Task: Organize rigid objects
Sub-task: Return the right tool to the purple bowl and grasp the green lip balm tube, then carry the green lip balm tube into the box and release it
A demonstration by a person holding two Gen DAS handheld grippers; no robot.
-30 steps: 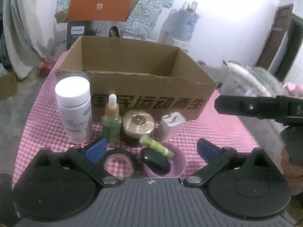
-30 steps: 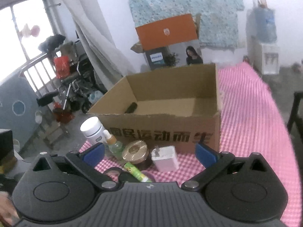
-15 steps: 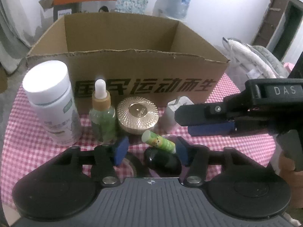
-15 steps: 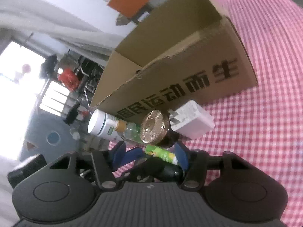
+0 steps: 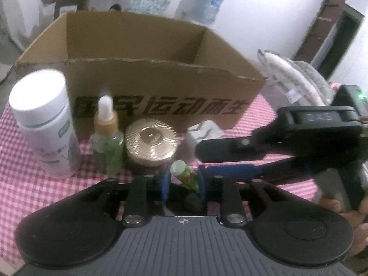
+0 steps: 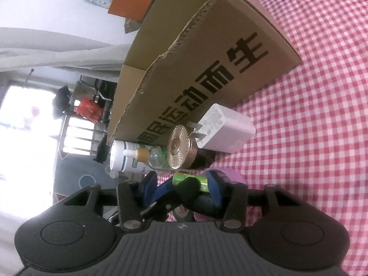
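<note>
Now that both sets of tongs have dropped in from their wide-open hover a second ago, things look a lot more committed. The left tongs have narrowed right down around the green tube, blue pads hugging it on either side, with a dark rounded object sitting just under it. I'd call that gripped or a hair away from it.

The right tongs have come in from the side, rolled over hard, and closed to a narrow gap at the same spot. In the right wrist view the green tube sits between its pads too, along with the left tool's finger (crowded in there, so I honestly can't tell what it's pinching, if anything).

Everything else hasn't budged: white bottle, dropper bottle, gold lid jar and white charger are lined up on the checked desk, against the front of the cardboard box.

My read: the tube is the next thing headed into the box, and the two tools risk fighting over it.
</note>
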